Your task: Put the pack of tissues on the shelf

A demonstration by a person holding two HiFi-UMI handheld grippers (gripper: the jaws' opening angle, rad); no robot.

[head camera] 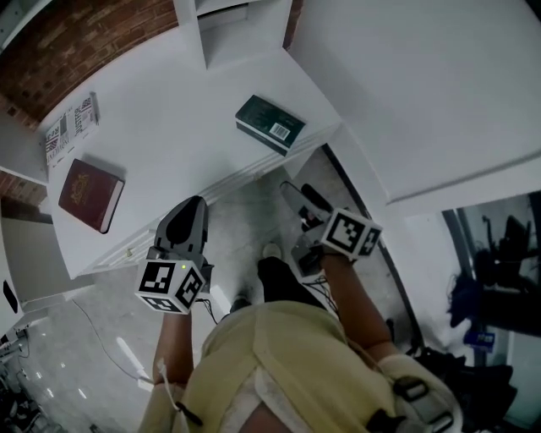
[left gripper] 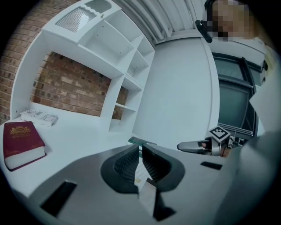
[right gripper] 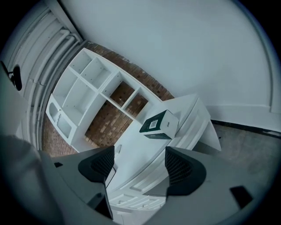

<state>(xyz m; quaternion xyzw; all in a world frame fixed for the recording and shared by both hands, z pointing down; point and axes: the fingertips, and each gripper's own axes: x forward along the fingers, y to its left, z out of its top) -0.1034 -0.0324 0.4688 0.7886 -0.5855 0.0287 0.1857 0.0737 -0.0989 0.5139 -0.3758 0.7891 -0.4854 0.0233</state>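
Both grippers hang low at the desk's near edge: the left gripper (head camera: 191,210) is clenched on nothing, its ribbed dark pads pressed together in its own view (left gripper: 139,151), while the right gripper (head camera: 303,199) is released, its jaws wide apart (right gripper: 139,165) with only the desk between them. Judging by its soft, flat, print-covered white wrap, the pack (head camera: 72,127) is the tissues. It lies untouched in the upper left of the head view, at the far left corner of the desk (head camera: 169,144), close to the brick wall (head camera: 76,42). Its long axis runs roughly along that wall, slanting up to the right in the frame. From the left gripper it lies up and to the left, past the red book (head camera: 90,194), a hard-cover with gilt stamping that sits between the two. The left gripper looks the nearer one, and its view shows the pack (left gripper: 39,117) at mid-left. It would have to open first. The right gripper faces a dark green box (right gripper: 159,124) with a barcode label and sharp edges, well apart from the pack. The shelf (head camera: 228,25), white with square compartments, stands at the top centre, to the pack's right.
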